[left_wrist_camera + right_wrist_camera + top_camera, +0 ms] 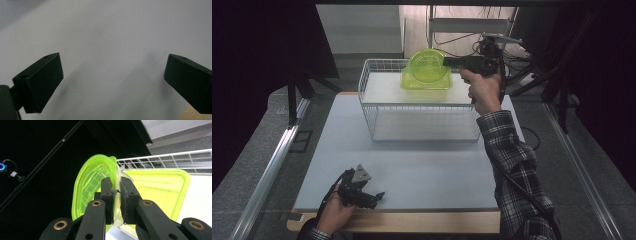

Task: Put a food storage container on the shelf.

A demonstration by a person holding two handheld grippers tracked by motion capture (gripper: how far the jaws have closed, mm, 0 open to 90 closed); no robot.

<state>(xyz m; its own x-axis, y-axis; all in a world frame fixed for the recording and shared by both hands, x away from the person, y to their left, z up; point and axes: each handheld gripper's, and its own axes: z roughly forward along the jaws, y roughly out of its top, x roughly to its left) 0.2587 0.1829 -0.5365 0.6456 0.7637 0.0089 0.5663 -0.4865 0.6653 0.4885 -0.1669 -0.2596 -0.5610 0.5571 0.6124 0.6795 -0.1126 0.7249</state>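
A translucent green plastic container [428, 66] hangs tilted above the back of the white wire basket [377, 107]. My right gripper [447, 62] is shut on its rim from the right. In the right gripper view the two black jaws pinch the container's wall [95, 185], with my right gripper [116, 192] closed tight around it. A second green container or lid [160, 190] lies flat in the basket just behind it, also seen as a green container [426, 83] under the lifted one. My left gripper [374, 197] rests at the table's front left, open, its jaws [112, 80] spread over bare table.
The grey table top [422, 170] spreads between the basket and the front edge. Metal rails [267, 170] run along both sides. Cables and a stand [472, 25] crowd the back right behind the basket. Dark curtains enclose the sides.
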